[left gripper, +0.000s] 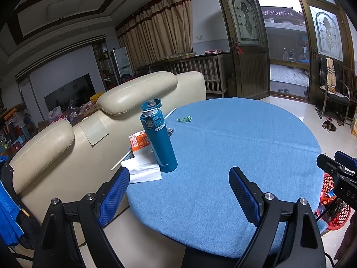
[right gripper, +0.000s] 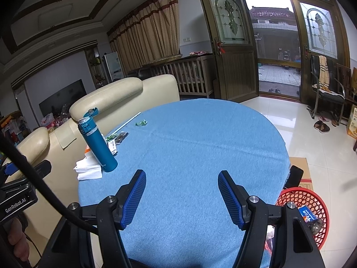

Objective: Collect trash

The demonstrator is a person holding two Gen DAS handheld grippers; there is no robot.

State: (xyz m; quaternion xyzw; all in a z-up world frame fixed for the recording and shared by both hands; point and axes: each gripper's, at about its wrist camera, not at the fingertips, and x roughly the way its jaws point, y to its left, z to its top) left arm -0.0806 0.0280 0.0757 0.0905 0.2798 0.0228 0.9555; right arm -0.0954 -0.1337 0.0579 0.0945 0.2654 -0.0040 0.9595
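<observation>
A round table with a blue cloth [left gripper: 234,156] [right gripper: 200,147] carries trash along its left side: a green crumpled wrapper [left gripper: 184,119] [right gripper: 141,123], an orange carton [left gripper: 138,142], white tissue paper [left gripper: 145,171] [right gripper: 89,170], a thin white straw [left gripper: 170,113] [right gripper: 131,120] and dark wrappers [right gripper: 117,137]. A red mesh basket [right gripper: 305,212] [left gripper: 334,210] holding trash stands on the floor at the table's right. My left gripper [left gripper: 179,178] is open and empty over the table's near left. My right gripper [right gripper: 181,183] is open and empty over the near middle.
A teal flask [left gripper: 159,138] [right gripper: 98,143] with its lid flipped open stands upright by the tissue. A cream sofa [left gripper: 111,111] backs against the table's left. A cardboard box [right gripper: 303,172] lies beyond the basket. Chairs [right gripper: 325,89] stand by the open door.
</observation>
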